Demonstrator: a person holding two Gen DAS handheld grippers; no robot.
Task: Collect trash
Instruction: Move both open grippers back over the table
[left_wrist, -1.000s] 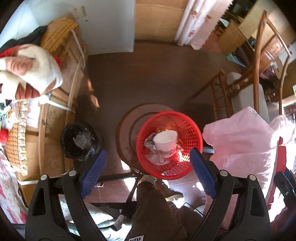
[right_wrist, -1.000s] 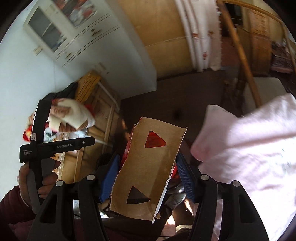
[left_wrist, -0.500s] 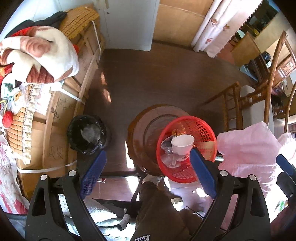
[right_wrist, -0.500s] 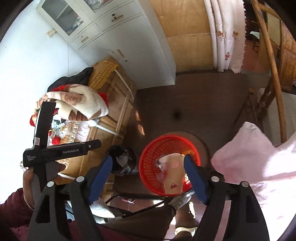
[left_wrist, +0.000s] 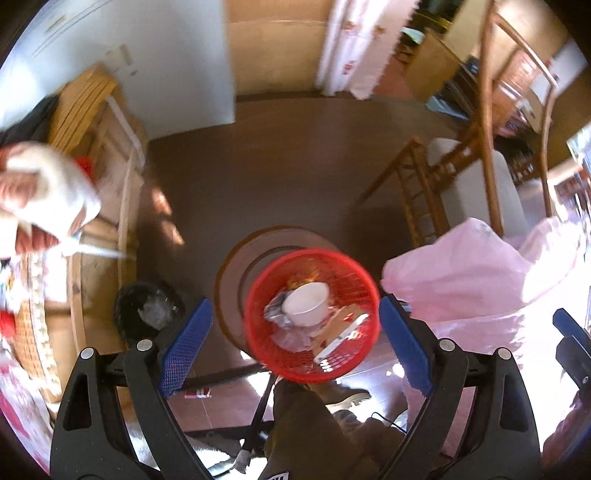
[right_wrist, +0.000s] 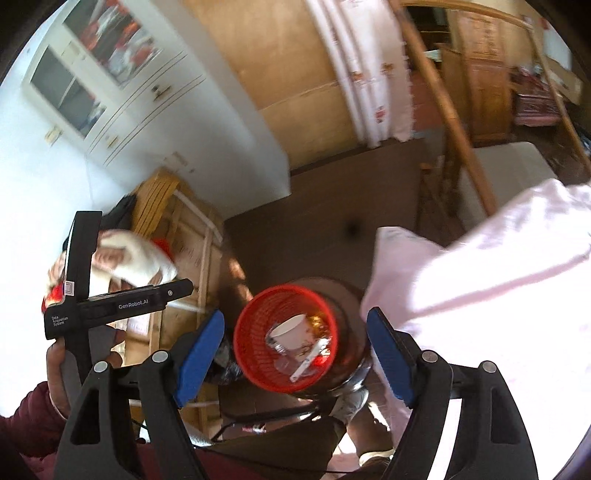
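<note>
Trash sits in the red basket (left_wrist: 258, 314) below both grippers: a cup (left_wrist: 306, 308), wrappers, cardboard. Right gripper (right_wrist: 295, 356) and left gripper (left_wrist: 293, 343) gape empty; further litter isn't visible.

A round brown wooden stool (left_wrist: 236, 266) on the dark brown floor (left_wrist: 280, 166) carries 1 red plastic mesh basket (left_wrist: 364, 291), a black-lined bin (left_wrist: 146, 314) standing nearby.
</note>
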